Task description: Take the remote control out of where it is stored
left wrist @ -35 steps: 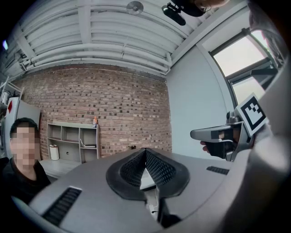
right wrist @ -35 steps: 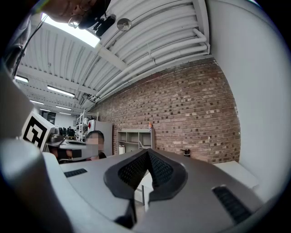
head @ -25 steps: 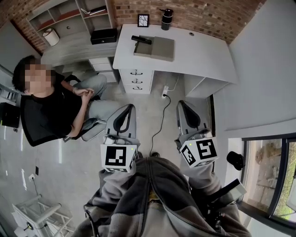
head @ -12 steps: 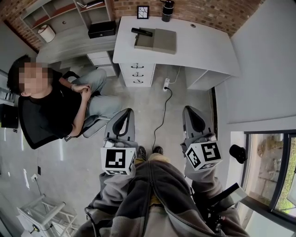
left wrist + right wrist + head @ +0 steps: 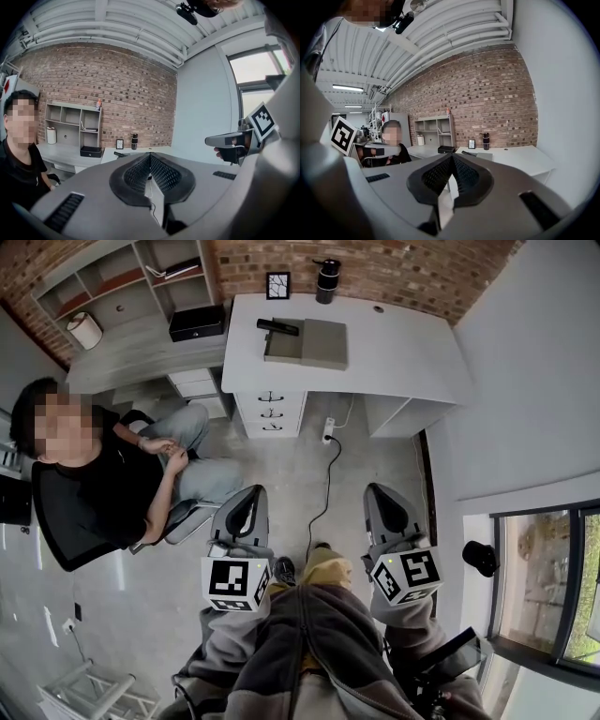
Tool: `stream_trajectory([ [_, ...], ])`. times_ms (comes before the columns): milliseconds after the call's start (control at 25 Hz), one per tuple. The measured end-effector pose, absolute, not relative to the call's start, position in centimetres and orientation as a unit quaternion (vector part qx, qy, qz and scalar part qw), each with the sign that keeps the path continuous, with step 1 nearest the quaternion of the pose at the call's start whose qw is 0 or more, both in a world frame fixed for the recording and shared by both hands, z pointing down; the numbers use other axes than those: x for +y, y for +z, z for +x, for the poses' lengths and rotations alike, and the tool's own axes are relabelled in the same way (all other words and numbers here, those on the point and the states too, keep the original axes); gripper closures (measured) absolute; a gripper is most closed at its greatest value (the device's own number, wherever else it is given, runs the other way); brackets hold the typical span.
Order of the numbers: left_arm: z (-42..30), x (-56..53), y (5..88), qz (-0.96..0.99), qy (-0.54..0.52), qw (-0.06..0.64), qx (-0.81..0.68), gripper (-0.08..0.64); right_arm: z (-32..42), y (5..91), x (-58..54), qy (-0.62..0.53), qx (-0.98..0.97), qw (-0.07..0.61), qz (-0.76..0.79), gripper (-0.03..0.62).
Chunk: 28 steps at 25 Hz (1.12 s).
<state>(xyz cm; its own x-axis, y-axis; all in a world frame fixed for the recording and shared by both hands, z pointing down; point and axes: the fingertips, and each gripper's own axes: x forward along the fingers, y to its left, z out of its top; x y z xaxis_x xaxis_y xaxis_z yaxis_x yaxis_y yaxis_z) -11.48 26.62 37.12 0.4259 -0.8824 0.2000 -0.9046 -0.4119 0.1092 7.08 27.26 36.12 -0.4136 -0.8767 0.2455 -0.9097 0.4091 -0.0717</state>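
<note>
- Brick wall (image 5: 394, 268) along the far side of the room; grey concrete floor (image 5: 281, 474) below; window (image 5: 544, 587) at the right edge.
- White table (image 5: 403, 352) set against the brick wall, with a drawer unit (image 5: 272, 411) under its left end, drawer fronts flush and closed.
- On the back left part of the table: flat grey pad (image 5: 317, 341), with a slim dark object (image 5: 277, 326) lying at the pad's far left corner and touching it; too small to confirm as the remote control.
- At the table's back edge: small framed picture (image 5: 277, 284), upright, and a dark flask (image 5: 324, 280) just beside it to the right.
- Left of the table: grey shelf unit (image 5: 122, 287), with a black box (image 5: 196, 322) and a white roll (image 5: 84, 331) on its lower ledge, well apart from each other.
- Seated person in a black top (image 5: 94, 474) at the left, hands together over the lap.
- White power strip (image 5: 329, 430) on the floor in front of the drawer unit; dark cable (image 5: 323, 493) trailing from it between the two grippers.
- Left hand-held gripper (image 5: 248, 495) held low over the floor, pointed toward the table and well apart from it; jaws pressed together tip to tip, nothing between them in the left gripper view (image 5: 150, 161).
- Right hand-held gripper (image 5: 380, 491) level with the left one and parallel to it; jaws likewise closed tip to tip and empty in the right gripper view (image 5: 452, 159).
- Wearer's grey jacket (image 5: 309, 634) filling the lower centre of the head view, behind both grippers.
</note>
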Motion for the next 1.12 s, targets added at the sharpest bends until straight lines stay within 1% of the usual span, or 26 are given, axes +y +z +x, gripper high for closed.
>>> stream_trajectory([
  [200, -11.0, 24.2, 37.8, 0.84, 0.064, 0.103, -0.529, 0.554, 7.2, 36.7, 24.9, 0.104, -0.837, 0.091, 0.53, 0.591],
  [400, -9.5, 20.3, 39.8, 0.837, 0.084, 0.11, -0.53, 0.554, 7.7, 38.5, 19.3, 0.12, -0.851, 0.082, 0.504, 0.591],
  [680, -7.5, 9.5, 40.6, 0.818, 0.108, 0.107, -0.555, 0.554, 7.8, 38.6, 6.8, 0.125, -0.878, 0.061, 0.458, 0.591],
  [920, -4.1, -0.2, 40.8, 0.802, 0.153, 0.094, -0.57, 0.554, 11.6, 38.7, -3.3, 0.157, -0.88, 0.036, 0.447, 0.591],
  [1120, -3.2, -5.2, 41.8, 0.79, 0.146, 0.122, -0.584, 0.554, 13.0, 39.5, -8.5, 0.176, -0.884, 0.024, 0.432, 0.591],
])
